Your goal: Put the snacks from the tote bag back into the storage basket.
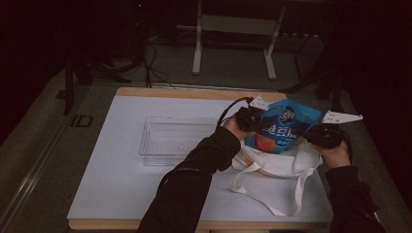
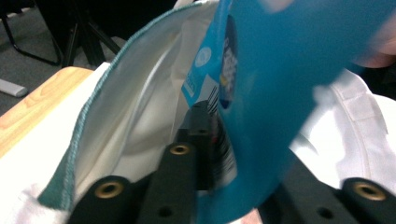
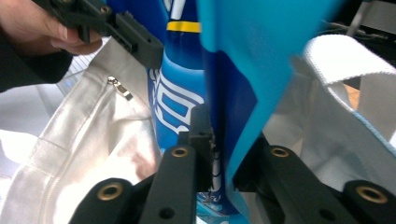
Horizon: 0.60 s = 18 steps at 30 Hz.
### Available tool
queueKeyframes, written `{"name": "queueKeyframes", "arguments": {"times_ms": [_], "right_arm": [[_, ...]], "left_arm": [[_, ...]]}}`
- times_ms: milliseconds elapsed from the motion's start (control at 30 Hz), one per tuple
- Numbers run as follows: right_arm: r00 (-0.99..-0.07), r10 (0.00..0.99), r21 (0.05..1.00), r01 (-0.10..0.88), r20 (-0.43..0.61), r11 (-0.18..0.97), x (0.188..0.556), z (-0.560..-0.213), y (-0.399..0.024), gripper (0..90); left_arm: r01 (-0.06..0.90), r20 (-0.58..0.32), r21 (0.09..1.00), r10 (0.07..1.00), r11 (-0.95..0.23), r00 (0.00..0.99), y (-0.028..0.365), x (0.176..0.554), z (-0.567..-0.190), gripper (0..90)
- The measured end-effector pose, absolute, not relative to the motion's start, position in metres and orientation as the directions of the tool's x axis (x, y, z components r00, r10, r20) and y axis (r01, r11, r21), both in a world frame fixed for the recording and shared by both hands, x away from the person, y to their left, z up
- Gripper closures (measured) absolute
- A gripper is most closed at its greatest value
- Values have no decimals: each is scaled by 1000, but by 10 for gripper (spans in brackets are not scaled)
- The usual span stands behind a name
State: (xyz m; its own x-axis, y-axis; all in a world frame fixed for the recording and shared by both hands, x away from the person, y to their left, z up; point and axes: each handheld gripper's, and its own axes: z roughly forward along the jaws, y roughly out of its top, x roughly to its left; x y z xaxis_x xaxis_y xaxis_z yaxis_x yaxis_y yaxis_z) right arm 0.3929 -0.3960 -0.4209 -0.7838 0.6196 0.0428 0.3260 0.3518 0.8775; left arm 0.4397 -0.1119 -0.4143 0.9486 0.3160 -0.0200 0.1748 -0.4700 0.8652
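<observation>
Both grippers are on the same blue snack bag [image 1: 283, 127], which sits half in, half out of a white tote bag [image 1: 272, 167] at about 3 o'clock on the white table [image 1: 121, 184]. The left gripper [image 1: 248, 118] pinches the bag's edge from 9 o'clock and the right gripper [image 1: 324, 136] pinches the other edge from 3 o'clock. My guess is that two holds keep a floppy bag flat and steady at the tote's mouth.

The clear plastic bin [image 1: 177, 141] sits empty toward 9 o'clock, well apart from the tote.

The high view gives the layout but hides the jaws. The left gripper view shows its jaws pressed on the barcode edge, plus the tote's green-trimmed rim [image 2: 88, 116]. The right gripper view shows a zipper pull [image 3: 122, 89] inside the tote.
</observation>
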Motion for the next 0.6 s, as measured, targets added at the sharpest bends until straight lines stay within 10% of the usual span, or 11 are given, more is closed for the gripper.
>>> {"name": "queueKeyframes", "arguments": {"times_ms": [600], "right_arm": [[-778,628,885,317,37,340,387,-394,-397,879]], "left_arm": [[151,-13,887,305,-436,952,-112,435,-387,898]]}}
